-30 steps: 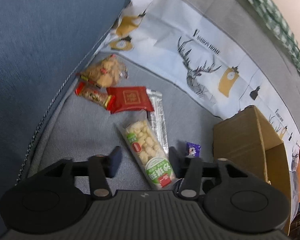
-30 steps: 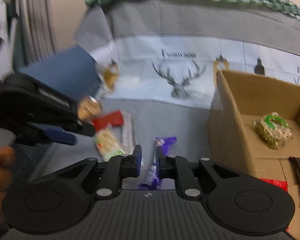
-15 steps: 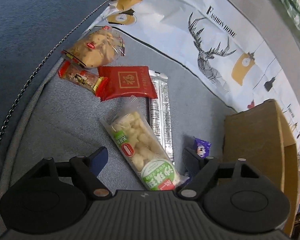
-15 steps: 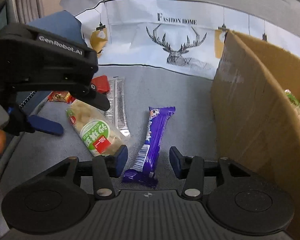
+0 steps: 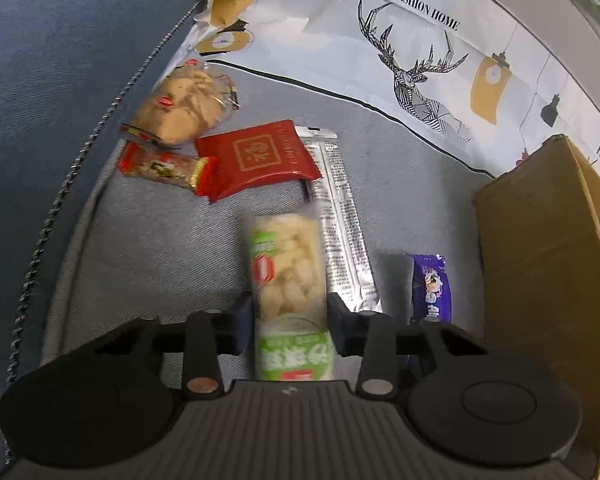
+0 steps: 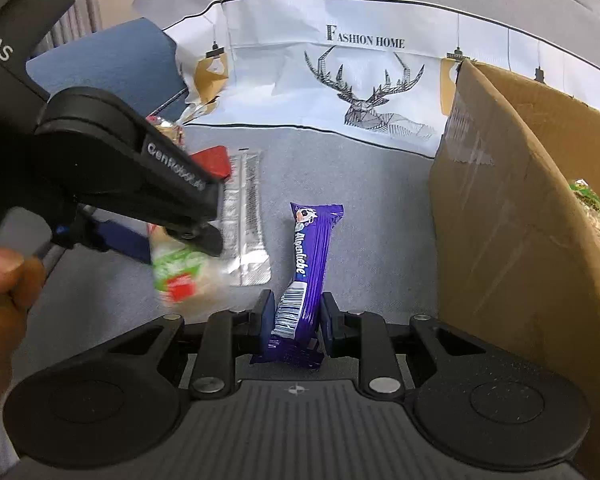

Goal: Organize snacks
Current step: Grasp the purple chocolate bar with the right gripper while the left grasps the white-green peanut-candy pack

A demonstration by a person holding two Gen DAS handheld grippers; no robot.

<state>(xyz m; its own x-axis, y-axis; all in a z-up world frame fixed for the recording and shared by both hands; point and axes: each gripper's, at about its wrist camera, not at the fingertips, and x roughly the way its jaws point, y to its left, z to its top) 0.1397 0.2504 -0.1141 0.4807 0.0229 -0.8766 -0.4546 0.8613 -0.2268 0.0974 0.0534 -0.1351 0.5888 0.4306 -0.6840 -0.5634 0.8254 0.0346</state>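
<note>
My left gripper (image 5: 287, 312) is shut on the green-labelled rice snack pack (image 5: 286, 276), gripping its sides; the pack looks blurred. It also shows in the right wrist view (image 6: 180, 268) under the left gripper's body (image 6: 140, 176). My right gripper (image 6: 295, 316) is shut on the purple Alpenliebe bar (image 6: 306, 264), which lies on the grey sofa seat; the bar also shows in the left wrist view (image 5: 432, 288). The cardboard box (image 6: 500, 184) stands to the right with a snack (image 6: 596, 212) inside.
On the seat lie a silver packet (image 5: 340, 216), a red square pack (image 5: 260, 160), a small red-and-gold pack (image 5: 164, 164) and a round cookie bag (image 5: 184, 104). A deer-print cloth (image 5: 420, 56) covers the sofa back. A blue cushion (image 5: 52, 60) is on the left.
Both grippers have closed: the left on the rice snack pack, which has turned straight between the fingers, the right on the purple bar. The left gripper has moved in over the pack.
</note>
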